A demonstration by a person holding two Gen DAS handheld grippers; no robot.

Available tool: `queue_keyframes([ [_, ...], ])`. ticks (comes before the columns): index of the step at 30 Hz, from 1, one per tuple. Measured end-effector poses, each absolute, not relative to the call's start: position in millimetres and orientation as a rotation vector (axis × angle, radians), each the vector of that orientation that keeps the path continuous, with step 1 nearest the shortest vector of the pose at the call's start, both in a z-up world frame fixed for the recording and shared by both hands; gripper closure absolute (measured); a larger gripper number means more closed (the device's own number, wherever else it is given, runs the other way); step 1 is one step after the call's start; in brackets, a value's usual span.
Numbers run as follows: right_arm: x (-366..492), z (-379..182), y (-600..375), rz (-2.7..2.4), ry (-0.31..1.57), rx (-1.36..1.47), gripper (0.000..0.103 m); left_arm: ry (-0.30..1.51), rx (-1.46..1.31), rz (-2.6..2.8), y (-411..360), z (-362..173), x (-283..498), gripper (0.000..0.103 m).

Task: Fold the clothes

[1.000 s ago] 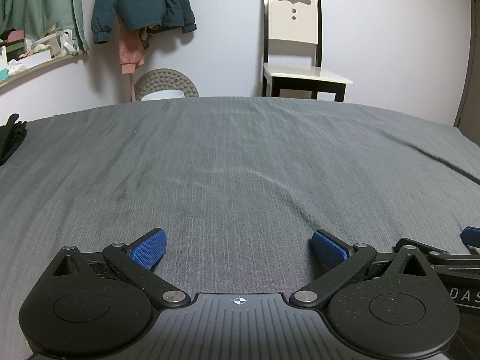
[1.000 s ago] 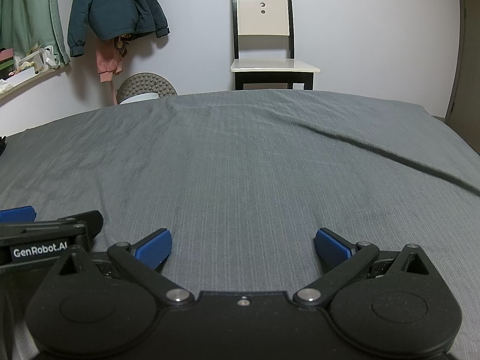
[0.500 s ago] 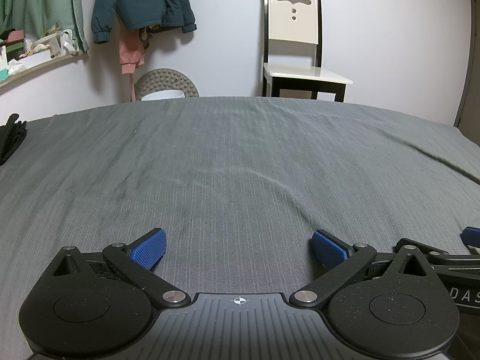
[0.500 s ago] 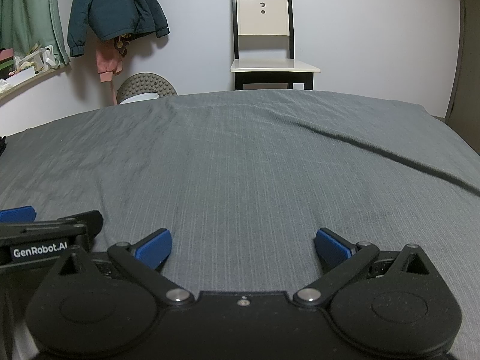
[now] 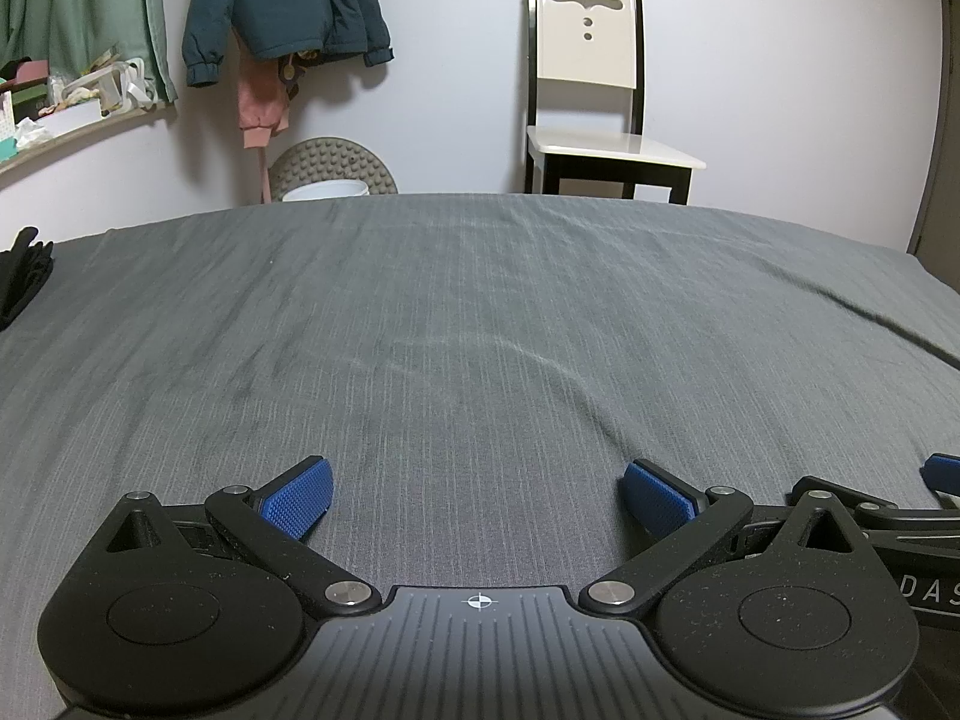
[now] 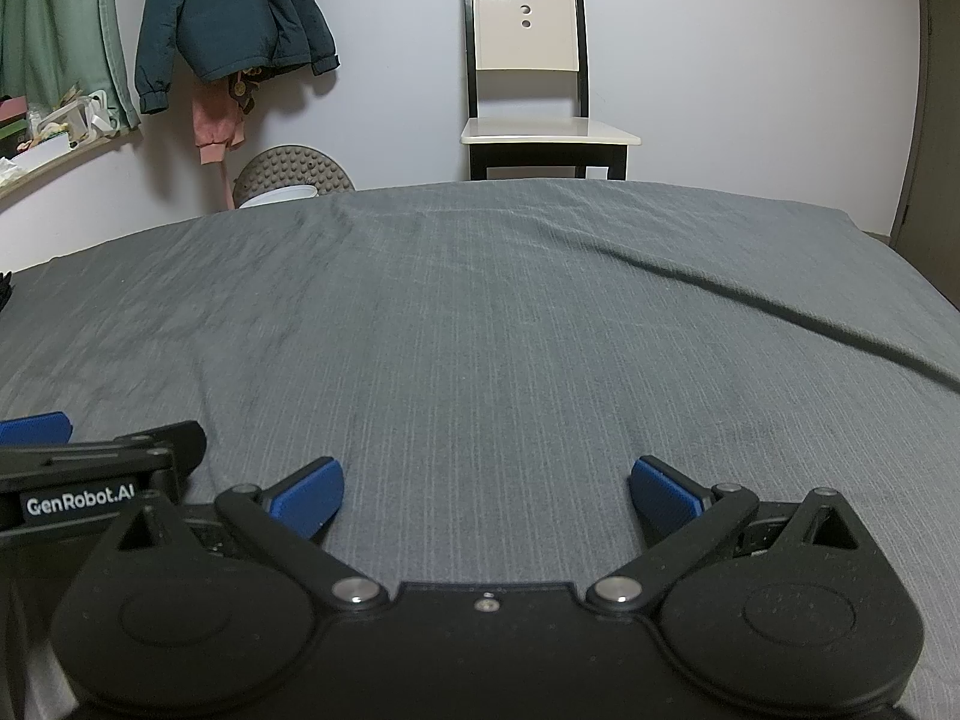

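Note:
A dark garment [image 5: 21,273] lies bunched at the far left edge of the grey bed sheet [image 5: 480,312]; only a sliver of that garment [image 6: 3,294] shows in the right wrist view. My left gripper [image 5: 477,495] rests low over the sheet, open, with nothing between its blue pads. My right gripper [image 6: 486,495] sits beside it to the right, also open and empty. The two grippers are side by side near the bed's front edge, far from the garment.
A white chair [image 5: 591,90] stands against the wall beyond the bed. A teal jacket [image 5: 282,6] and a pink garment [image 5: 261,105] hang on the wall at the left. A cluttered shelf [image 5: 72,120] runs along the left, and a studded round stool [image 5: 333,171] sits behind the bed.

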State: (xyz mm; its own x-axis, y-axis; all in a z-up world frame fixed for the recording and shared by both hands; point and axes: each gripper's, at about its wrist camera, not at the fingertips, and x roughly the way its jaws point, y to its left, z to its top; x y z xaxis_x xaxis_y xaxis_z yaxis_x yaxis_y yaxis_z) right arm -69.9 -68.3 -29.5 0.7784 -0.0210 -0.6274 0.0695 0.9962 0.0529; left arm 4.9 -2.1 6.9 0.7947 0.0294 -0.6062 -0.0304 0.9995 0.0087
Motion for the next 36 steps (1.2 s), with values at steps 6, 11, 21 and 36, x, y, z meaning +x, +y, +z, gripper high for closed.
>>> queue_keyframes([
  [6, -69.9, -29.4, -68.1, -0.049, 0.677, 0.075, 0.000, 0.651, -0.001, 0.032, -2.5, 6.9, 4.8, 0.000],
  [11, -70.1, -29.5, -68.1, -0.049, 0.677, 0.075, 0.000, 0.651, -0.002, 0.032, -2.3, 7.0, 4.9, 0.000],
  [21, -70.0, -29.5, -67.9, -0.049, 0.677, 0.075, 0.000, 0.651, -0.004, 0.040, -1.3, 6.8, 4.8, 0.000],
  [36, -71.4, -29.3, -66.7, -0.050, 0.677, 0.073, 0.000, 0.646, -0.006, 0.040, -2.0, 2.7, 4.4, 0.000],
])
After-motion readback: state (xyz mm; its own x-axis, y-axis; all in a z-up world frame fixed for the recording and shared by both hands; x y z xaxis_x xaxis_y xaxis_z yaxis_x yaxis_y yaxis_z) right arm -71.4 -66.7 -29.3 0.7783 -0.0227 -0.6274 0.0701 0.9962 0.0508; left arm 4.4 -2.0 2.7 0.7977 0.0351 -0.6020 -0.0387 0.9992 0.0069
